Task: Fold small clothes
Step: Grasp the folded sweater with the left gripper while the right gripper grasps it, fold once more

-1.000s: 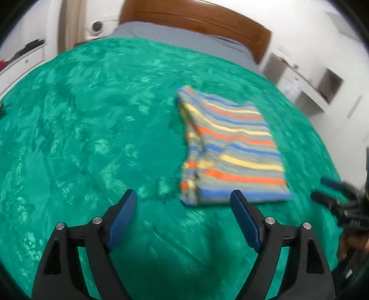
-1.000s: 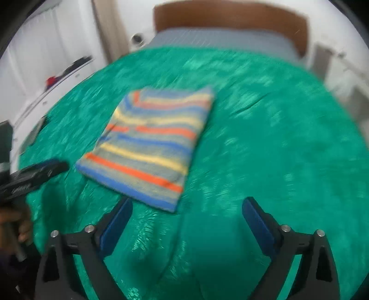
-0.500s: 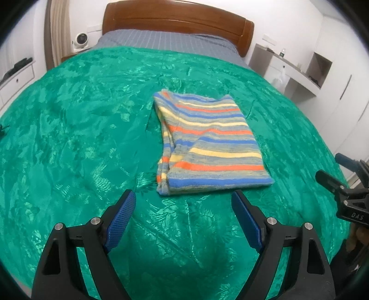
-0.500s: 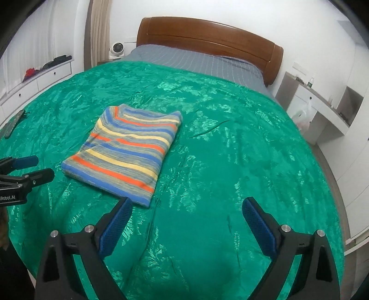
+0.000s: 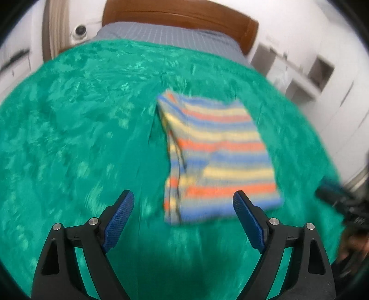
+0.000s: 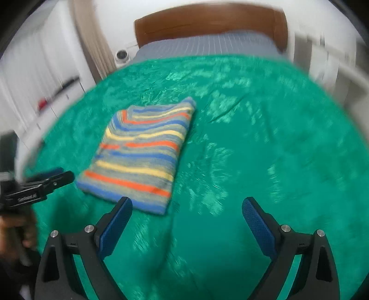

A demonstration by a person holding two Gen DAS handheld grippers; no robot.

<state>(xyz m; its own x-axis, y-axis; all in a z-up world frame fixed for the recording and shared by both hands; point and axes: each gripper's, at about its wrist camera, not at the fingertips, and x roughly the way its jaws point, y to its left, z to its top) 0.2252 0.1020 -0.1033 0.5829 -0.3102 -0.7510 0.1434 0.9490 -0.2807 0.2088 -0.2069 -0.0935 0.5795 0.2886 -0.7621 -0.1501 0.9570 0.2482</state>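
A folded striped garment in blue, orange, yellow and grey lies flat on the green bedspread. My left gripper is open and empty, above the bedspread just short of the garment's near edge. My right gripper is open and empty, near the garment's near right corner; the garment lies ahead to its left. The left gripper also shows at the left edge of the right wrist view. The right gripper shows at the right edge of the left wrist view.
A wooden headboard and grey striped bedding are at the far end of the bed. White cabinets and shelves stand to the right, a low white unit to the left. A small round device sits beside the headboard.
Both grippers moved closer and lower toward the garment's near edge. The views are now blurred by motion. The garment has not moved and both grippers stay open.
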